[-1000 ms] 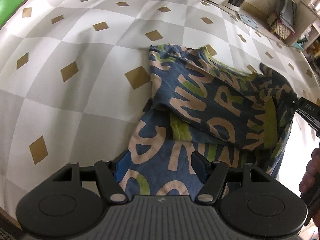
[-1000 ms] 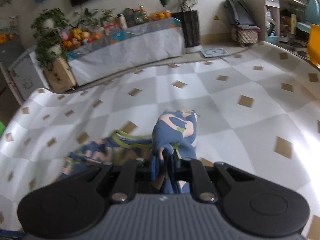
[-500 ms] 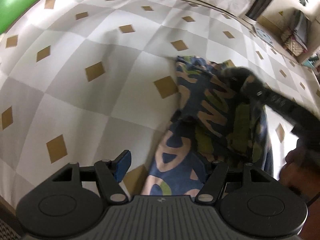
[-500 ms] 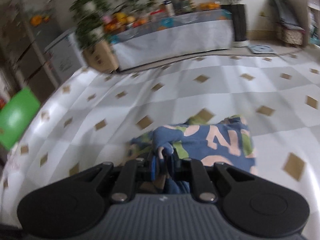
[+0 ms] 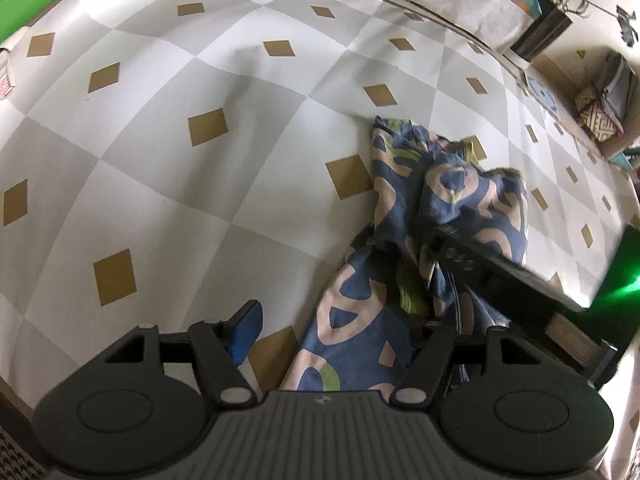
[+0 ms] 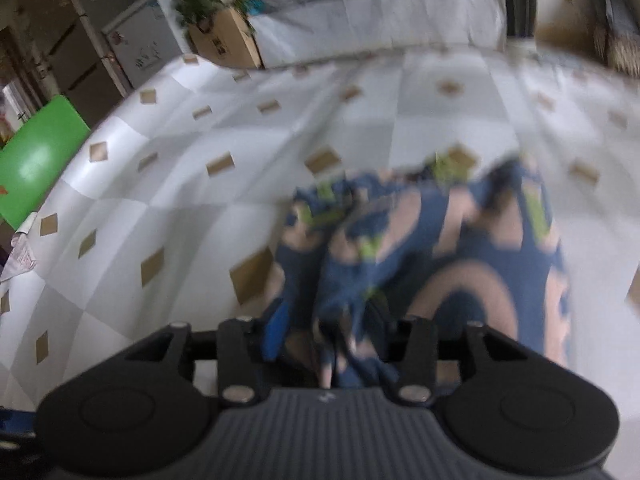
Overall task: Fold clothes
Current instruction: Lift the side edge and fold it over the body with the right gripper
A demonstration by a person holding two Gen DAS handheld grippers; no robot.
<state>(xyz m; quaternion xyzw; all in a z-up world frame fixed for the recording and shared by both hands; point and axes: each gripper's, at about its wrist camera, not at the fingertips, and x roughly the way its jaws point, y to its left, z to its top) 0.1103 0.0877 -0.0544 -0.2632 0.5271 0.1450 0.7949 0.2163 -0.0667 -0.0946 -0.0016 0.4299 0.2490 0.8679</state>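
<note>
A blue garment [image 5: 460, 196] with pink letters and green patches lies bunched and folded over itself on the checked cloth [image 5: 192, 184]. My left gripper [image 5: 340, 332] stands open over its near end. The blue left pad [image 5: 244, 332] rests on bare cloth, and the fabric covers the right finger. My right gripper's black finger [image 5: 480, 268] reaches in from the right onto the fold. In the blurred right wrist view the garment [image 6: 460, 248] spreads ahead. The right gripper [image 6: 332, 332] has its jaws opening, with a hanging piece of the fabric loose between them.
The checked cloth [image 6: 180, 216] covers a wide surface. A green seat [image 6: 36, 160] stands at its left edge. Behind are a cardboard box [image 6: 224, 40], a grey cabinet [image 6: 136, 52] and a long table [image 6: 380, 16] draped in white with fruit on it.
The right gripper carried a fold of the garment leftward over the rest and lowered it. Its jaws, shut on the fabric before, have parted. The garment now lies narrower.
</note>
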